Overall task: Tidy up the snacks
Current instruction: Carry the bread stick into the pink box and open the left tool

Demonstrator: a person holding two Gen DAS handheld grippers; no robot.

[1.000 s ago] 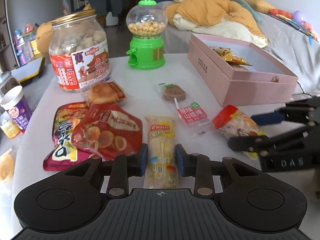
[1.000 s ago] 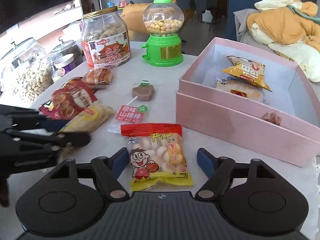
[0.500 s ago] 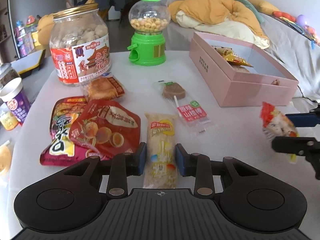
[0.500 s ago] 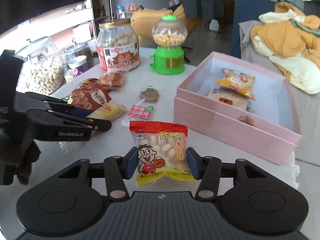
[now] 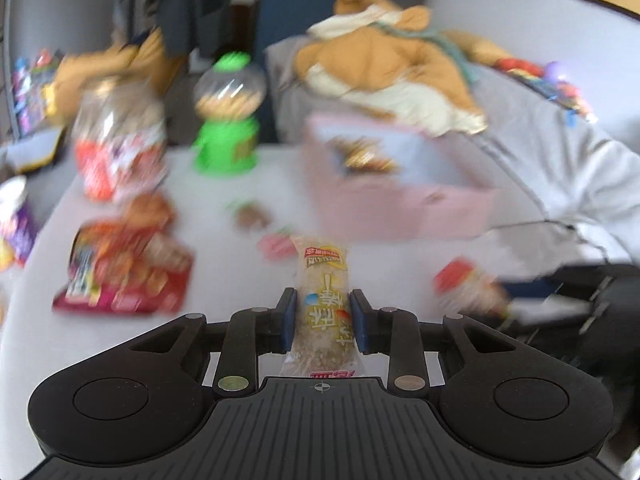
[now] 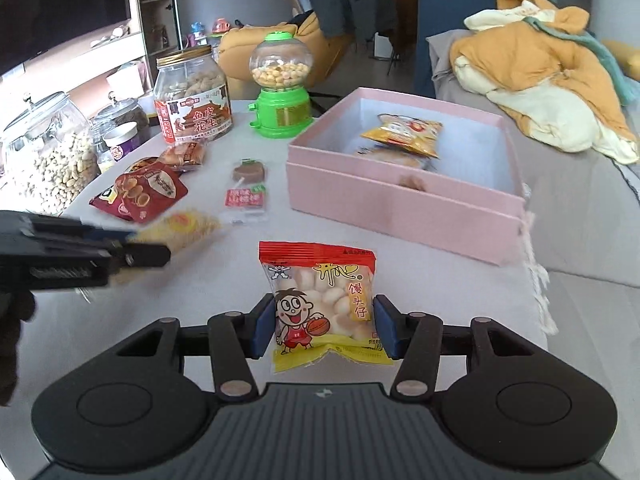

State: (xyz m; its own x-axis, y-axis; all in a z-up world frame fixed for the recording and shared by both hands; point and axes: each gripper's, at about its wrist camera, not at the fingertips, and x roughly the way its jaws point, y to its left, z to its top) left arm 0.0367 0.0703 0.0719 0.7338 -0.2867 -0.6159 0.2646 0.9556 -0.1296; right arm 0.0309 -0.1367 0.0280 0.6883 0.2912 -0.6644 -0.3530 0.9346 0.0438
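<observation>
Left tongs [image 5: 323, 316] are clamped narrow on a long pale snack stick [image 5: 323, 300] in a clear wrapper with a yellow label; the packet stands between the blue pads [image 5: 289, 318] and is lifted off the counter [image 5: 224, 280]. That view is smeared by motion. From the right wrist view the same tongs [image 6: 160, 254] reach in from the left edge with the yellowish packet [image 6: 188, 226] at their tips, well left of the pink box [image 6: 400, 204].

Taking the pink box as landmark and going left to right: farthest left of it stand a glass jar of peanuts [image 6: 48, 160] and a labelled nut jar [image 6: 194, 96] with a gold lid. Nearer the box lie red snack bags [image 6: 140, 194] and a small bun packet [image 6: 184, 156]. Behind the box's left corner stands a green candy dispenser [image 6: 282, 88]. Just left of the box lies a wrapped brown lollipop [image 6: 248, 188]. Inside the box rest an orange chip bag [image 6: 404, 132] and a pale packet beneath it.

Right tongs [image 6: 324, 326], in front of the box, hold a red-topped bag of small round biscuits [image 6: 320, 304] with a cartoon child on it, pressed on both sides and raised above the counter. A heap of orange bedding [image 6: 540, 64] lies behind the box to its right.
</observation>
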